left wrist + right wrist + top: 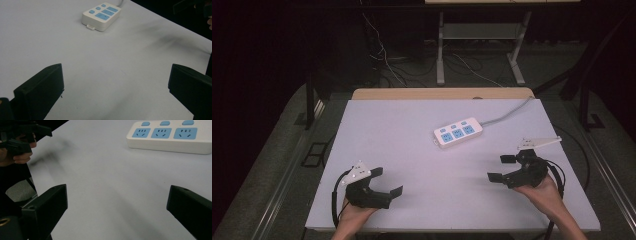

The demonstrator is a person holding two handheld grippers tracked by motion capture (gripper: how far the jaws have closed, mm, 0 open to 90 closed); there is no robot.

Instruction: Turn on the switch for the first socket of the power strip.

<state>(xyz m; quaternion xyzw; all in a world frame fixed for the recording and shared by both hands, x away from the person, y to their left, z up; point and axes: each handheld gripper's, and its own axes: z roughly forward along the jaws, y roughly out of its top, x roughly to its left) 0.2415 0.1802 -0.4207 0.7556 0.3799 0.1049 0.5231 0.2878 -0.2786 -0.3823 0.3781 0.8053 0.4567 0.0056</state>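
Much bare table point(402, 165) around power strip point(458, 132)

lab | dark room | white table point(412, 165) | bench frame point(482, 45) behind | loose cables point(387, 60) on floor

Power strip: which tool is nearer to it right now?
Right. The right tool sits just near-right of the power strip; the left tool is farther off, near-left of it.

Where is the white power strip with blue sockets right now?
The white power strip with blue sockets lies on the white table, right of centre in the high view, beyond both grippers and nearer the right gripper.
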